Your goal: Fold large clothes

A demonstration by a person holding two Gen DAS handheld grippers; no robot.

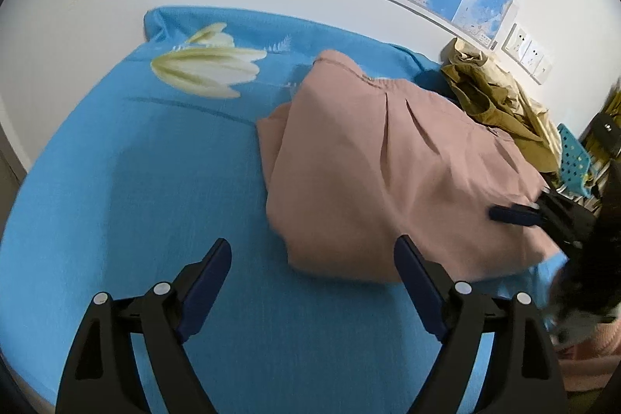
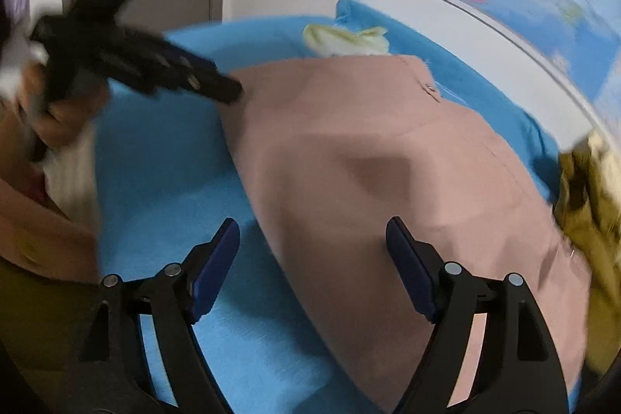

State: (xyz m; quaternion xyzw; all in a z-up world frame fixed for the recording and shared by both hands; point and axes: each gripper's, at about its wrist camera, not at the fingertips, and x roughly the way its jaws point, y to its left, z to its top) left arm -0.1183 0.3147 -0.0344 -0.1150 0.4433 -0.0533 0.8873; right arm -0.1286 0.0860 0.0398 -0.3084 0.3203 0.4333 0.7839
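— While the pink garment (image 1: 388, 173) is lying partly folded on the blue bed sheet (image 1: 136, 200), why is nothing gripping it?

— Both the left gripper (image 1: 312, 266) and right gripper (image 2: 312, 243) are hovering with jaws apart, probably choosing the next edge
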